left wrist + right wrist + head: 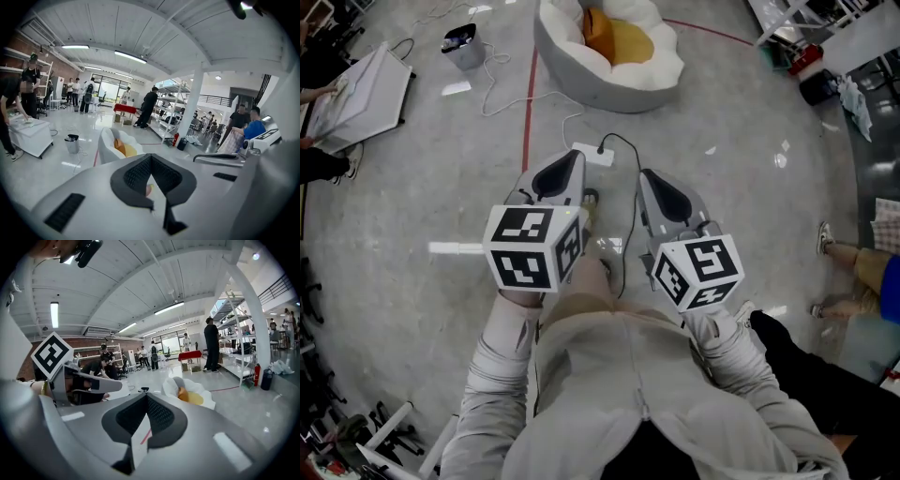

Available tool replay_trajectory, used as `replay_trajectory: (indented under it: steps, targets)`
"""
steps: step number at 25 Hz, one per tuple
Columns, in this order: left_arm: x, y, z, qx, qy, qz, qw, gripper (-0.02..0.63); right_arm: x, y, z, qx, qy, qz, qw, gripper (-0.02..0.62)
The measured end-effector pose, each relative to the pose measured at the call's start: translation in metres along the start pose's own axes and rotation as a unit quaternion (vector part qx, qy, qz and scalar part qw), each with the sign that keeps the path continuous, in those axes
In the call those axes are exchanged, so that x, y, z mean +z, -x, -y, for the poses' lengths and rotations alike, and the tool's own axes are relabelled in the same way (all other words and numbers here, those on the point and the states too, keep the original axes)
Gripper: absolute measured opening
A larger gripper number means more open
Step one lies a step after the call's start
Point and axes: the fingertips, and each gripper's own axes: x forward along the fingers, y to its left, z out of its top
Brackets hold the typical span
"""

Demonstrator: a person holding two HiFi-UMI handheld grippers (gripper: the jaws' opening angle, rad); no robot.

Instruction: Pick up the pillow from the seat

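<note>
An orange and yellow pillow (619,37) lies in a round white seat with a grey shell (581,84) on the floor, well ahead of me. I hold both grippers side by side at chest height, pointing toward the seat and far short of it. The left gripper (572,161) is shut with nothing in it, and the right gripper (650,180) is shut and empty too. The left gripper view shows the seat (107,145) and the pillow (123,149) just beyond the left gripper (151,160). In the right gripper view the pillow (190,397) sits right of the right gripper (146,399).
A white power strip (592,156) with a black cable lies on the floor between me and the seat. A red floor line (528,103) runs past the seat. A grey bin (465,45) and a white table (366,94) stand left; a person's legs (853,267) are right.
</note>
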Motion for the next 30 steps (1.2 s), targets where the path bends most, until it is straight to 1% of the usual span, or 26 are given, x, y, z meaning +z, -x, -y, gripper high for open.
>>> replay_trajectory:
  steps: [4, 9, 15, 22, 30]
  targets:
    - [0.015, -0.024, -0.006, -0.004, 0.000, 0.002, 1.0000, 0.003, 0.014, -0.017, 0.025, -0.017, -0.009, 0.012, 1.000, 0.000]
    - [0.036, -0.058, -0.025, -0.008, 0.014, -0.001, 0.9999, 0.003, 0.033, -0.052, 0.056, -0.041, -0.019, 0.020, 0.999, 0.000]
    - [0.064, -0.097, -0.046, -0.014, 0.019, -0.014, 0.9996, 0.003, 0.064, -0.100, 0.075, -0.053, -0.028, 0.021, 0.998, 0.000]
    - [0.092, -0.139, -0.076, -0.027, 0.006, -0.026, 0.9993, 0.003, 0.087, -0.161, 0.094, -0.061, -0.042, 0.017, 0.997, 0.000]
    - [0.126, -0.195, -0.120, -0.036, -0.009, -0.031, 0.9988, 0.003, 0.117, -0.214, 0.141, -0.097, -0.056, 0.034, 0.993, 0.000]
